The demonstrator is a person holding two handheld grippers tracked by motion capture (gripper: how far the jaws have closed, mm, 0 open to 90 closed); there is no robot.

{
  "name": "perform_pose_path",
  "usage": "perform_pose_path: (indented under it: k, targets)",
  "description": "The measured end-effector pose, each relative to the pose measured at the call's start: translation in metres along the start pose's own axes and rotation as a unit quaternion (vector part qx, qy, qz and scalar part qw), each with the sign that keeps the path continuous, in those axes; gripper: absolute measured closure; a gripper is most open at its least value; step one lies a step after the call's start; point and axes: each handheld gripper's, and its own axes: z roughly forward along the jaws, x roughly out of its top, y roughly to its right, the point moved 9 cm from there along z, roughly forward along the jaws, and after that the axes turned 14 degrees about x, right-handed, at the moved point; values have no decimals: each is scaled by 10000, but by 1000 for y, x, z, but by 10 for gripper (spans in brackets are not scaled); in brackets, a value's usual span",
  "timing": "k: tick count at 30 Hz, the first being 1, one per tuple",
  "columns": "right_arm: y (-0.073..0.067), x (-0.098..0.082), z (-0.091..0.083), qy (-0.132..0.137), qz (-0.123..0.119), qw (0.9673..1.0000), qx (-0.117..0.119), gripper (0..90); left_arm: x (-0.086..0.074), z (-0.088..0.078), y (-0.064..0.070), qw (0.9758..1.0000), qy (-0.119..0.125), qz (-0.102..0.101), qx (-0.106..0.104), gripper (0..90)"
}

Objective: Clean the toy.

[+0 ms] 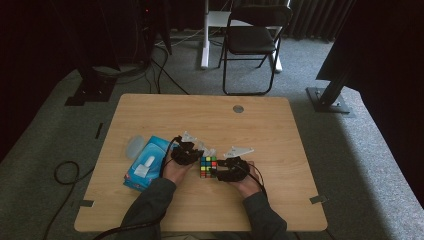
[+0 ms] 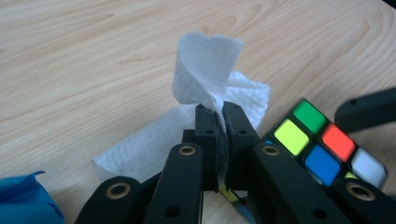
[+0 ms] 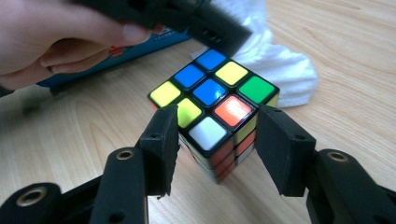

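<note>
A scrambled Rubik's cube (image 1: pixel 208 166) (image 3: pixel 212 93) (image 2: pixel 322 144) rests on the wooden table (image 1: pixel 260 130), near its front middle. My right gripper (image 1: pixel 216 171) (image 3: pixel 218 119) is open. Its jaws stand on either side of the cube's near corner, with a gap showing at the right jaw. My left gripper (image 1: pixel 196 152) (image 2: pixel 218 116) is shut on a white tissue (image 2: pixel 205 65) (image 3: pixel 280 60). The tissue sticks up above the jaws and trails onto the table just left of the cube. The left hand (image 3: pixel 51 37) and its gripper hang close over the cube's far side.
A blue tissue box (image 1: pixel 147 162) (image 3: pixel 154 44) lies to the left of my left hand, with a clear plastic lid (image 1: pixel 132 146) beside it. A round grommet (image 1: pixel 238 108) sits near the table's far edge. A black folding chair (image 1: pixel 252 40) stands beyond the table.
</note>
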Motion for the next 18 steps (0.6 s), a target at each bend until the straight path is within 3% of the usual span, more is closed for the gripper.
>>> perform_pose_path:
  k: [5,13,14,18]
  targets:
    - [10,1,-8,152,160,9997,-94,519,-6,-4,4,9999,-31,56,-93,867]
    - [29,3,-18,496,550,9959,-525,574,-17,-15,11,9999,-30,39,-145,866]
    - [29,4,-18,546,581,9954,-526,574,-18,-16,10,9999,-11,51,-110,862]
    - [28,9,-17,714,719,9935,-524,580,-23,-14,0,9990,-85,118,433,810]
